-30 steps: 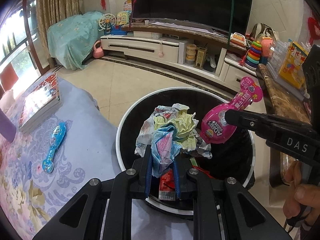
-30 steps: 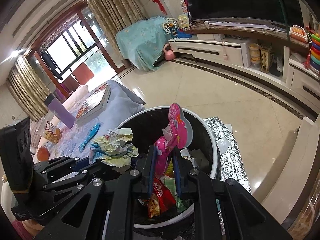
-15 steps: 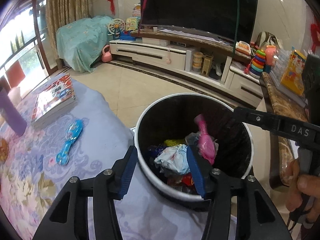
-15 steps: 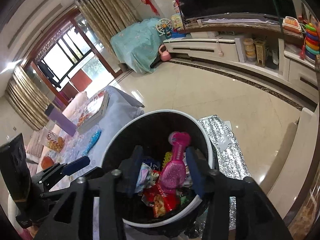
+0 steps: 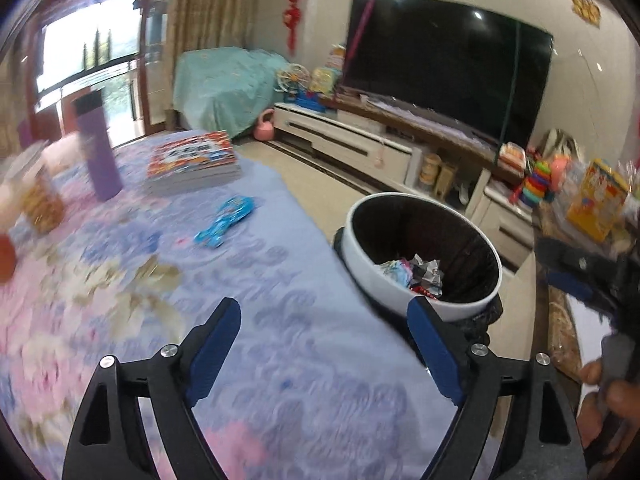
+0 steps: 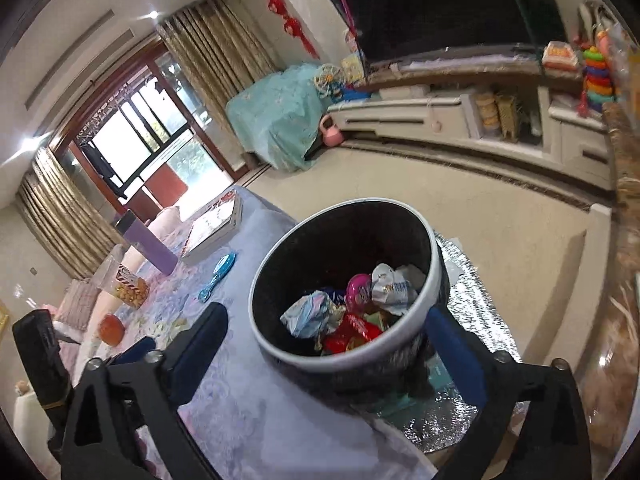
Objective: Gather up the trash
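I'm holding the left gripper (image 5: 324,344) over the flowered cloth on the desk (image 5: 280,380), fingers spread wide, nothing between them. The right gripper (image 6: 328,348) is hanging just in front of the trash bin (image 6: 430,292), its fingers also wide apart and gripping nothing; the bin's near wall is sitting between the blue pads (image 6: 456,356).

I'm seeing the bin standing on the floor right beside the desk edge, white outside, black inside, on a silver foil mat (image 6: 460,420). Inside it the trash is lying in a heap: a pink toy package (image 6: 358,290), a crumpled pale blue wrapper (image 6: 308,314), a white crumpled wrapper (image 6: 394,288), and red snack wrappers (image 6: 352,330). All of it is lying below the rim.

On the desk a blue toy package (image 5: 226,221) is lying flat, well apart from the bin and ahead of the left fingers. Farther back a stack of books (image 5: 192,162) is lying near the desk's far edge, a purple bottle (image 5: 98,146) is standing upright beside it, and a clear snack jar (image 6: 130,286) is standing near the bottle. An orange round thing (image 6: 110,330) is lying at the desk's near-left side; I can't tell what it is.

The left view is blurring toward its left side. The TV (image 5: 448,64) is hanging above the white cabinet (image 5: 348,142) across the room.
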The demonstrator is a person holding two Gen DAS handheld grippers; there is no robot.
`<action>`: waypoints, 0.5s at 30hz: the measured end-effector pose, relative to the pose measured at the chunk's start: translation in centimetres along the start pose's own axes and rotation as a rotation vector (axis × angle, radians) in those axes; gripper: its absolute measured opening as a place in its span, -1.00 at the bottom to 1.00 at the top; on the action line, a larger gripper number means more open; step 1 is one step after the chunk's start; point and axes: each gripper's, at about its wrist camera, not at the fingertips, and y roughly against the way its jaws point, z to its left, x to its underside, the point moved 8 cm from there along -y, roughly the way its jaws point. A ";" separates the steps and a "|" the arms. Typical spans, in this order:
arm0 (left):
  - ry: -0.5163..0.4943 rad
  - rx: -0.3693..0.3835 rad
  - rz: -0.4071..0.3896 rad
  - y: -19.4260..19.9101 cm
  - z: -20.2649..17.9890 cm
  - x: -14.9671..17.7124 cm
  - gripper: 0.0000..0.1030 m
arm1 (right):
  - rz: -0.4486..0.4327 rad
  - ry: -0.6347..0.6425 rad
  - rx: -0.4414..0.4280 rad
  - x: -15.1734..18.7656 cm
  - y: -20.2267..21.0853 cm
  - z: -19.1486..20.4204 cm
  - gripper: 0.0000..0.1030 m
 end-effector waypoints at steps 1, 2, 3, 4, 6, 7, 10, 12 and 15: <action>0.013 -0.001 -0.012 0.8 0.4 0.6 0.69 | -0.010 0.009 0.004 0.3 0.3 0.4 0.96; 0.017 -0.003 -0.023 1.4 0.7 0.9 0.69 | -0.027 0.026 0.008 1.1 0.9 1.0 0.96; 0.020 -0.013 -0.040 2.2 1.1 1.3 0.69 | -0.046 0.041 0.008 1.8 1.5 1.5 0.96; 0.023 -0.024 -0.056 3.1 1.4 1.8 0.69 | -0.060 0.052 0.015 2.1 1.8 2.0 0.96; 0.032 -0.035 -0.089 4.8 2.1 2.6 0.69 | -0.116 0.095 0.061 3.0 2.8 2.9 0.96; 0.037 -0.043 -0.107 5.8 2.5 3.2 0.69 | -0.148 0.121 0.080 3.5 3.4 3.5 0.97; 0.034 -0.067 -0.168 8.7 3.1 4.1 0.75 | -0.211 0.189 0.138 4.4 4.6 4.9 0.98; 0.032 -0.099 -0.224 10.9 3.6 4.7 0.86 | -0.251 0.233 0.170 4.4 5.6 6.0 0.98; 0.055 -0.146 -0.303 13.7 4.4 5.4 0.99 | -0.318 0.275 0.196 3.8 7.2 7.1 1.00</action>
